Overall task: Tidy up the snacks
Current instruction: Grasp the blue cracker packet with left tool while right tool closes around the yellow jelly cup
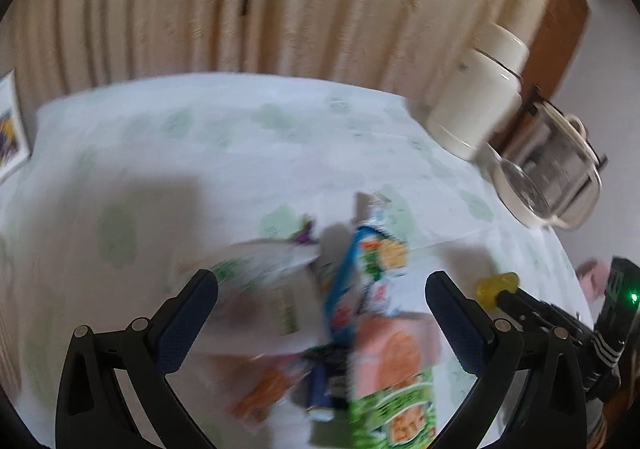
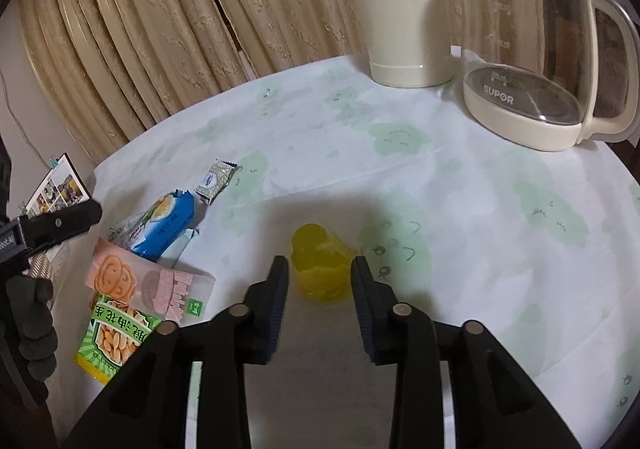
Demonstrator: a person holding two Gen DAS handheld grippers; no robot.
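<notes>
Yellow, translucent and cup-shaped, the jelly (image 2: 320,261) sits on the cloth (image 2: 440,189) between the right gripper's (image 2: 320,273) half-parted fingers, not yet pinched. My guess is a grasp is coming: close gently on its sides, since soft plastic may squirt out or buckle. The left gripper (image 1: 320,285), fingers wide apart and holding nothing, hangs over the crinkly foil packets (image 2: 144,249) heaped to the left. A smooth cream flask (image 2: 400,9) and glass kettle (image 2: 540,49) stand well behind.
</notes>
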